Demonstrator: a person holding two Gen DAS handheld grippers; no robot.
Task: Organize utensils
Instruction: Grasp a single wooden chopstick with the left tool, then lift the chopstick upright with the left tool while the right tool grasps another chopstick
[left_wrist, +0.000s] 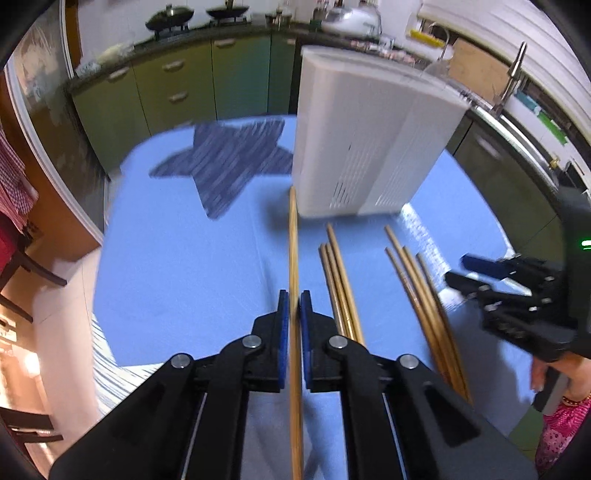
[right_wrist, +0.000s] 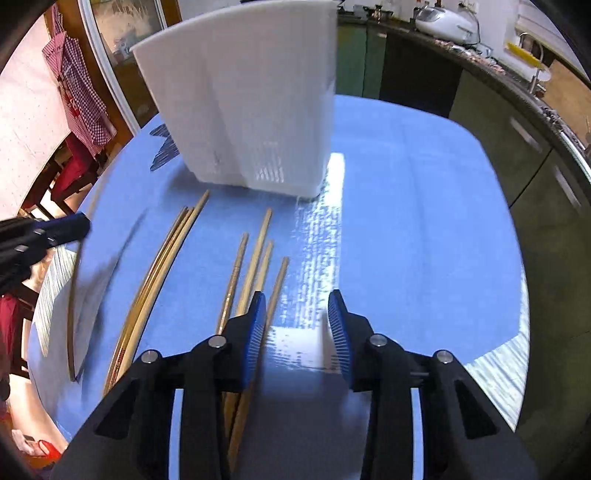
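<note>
Left tool (left_wrist: 294, 310) clamps one chopstick (left_wrist: 294, 236) before the white holder (left_wrist: 369, 147); it could swivel. Right tool (right_wrist: 297, 321) gapes empty.

Chopstick (left_wrist: 294, 258) between fingers (left_wrist: 282, 325) (pinched)

Both grippers, the left gripper (left_wrist: 294, 310) and the right gripper (right_wrist: 297, 317), are black linkages with round silver pivot screws and ribbed blue fingers (right_wrist: 258, 325). The person wears a pink patterned garment (left_wrist: 561, 435) and a bangle (left_wrist: 574, 400).
</note>
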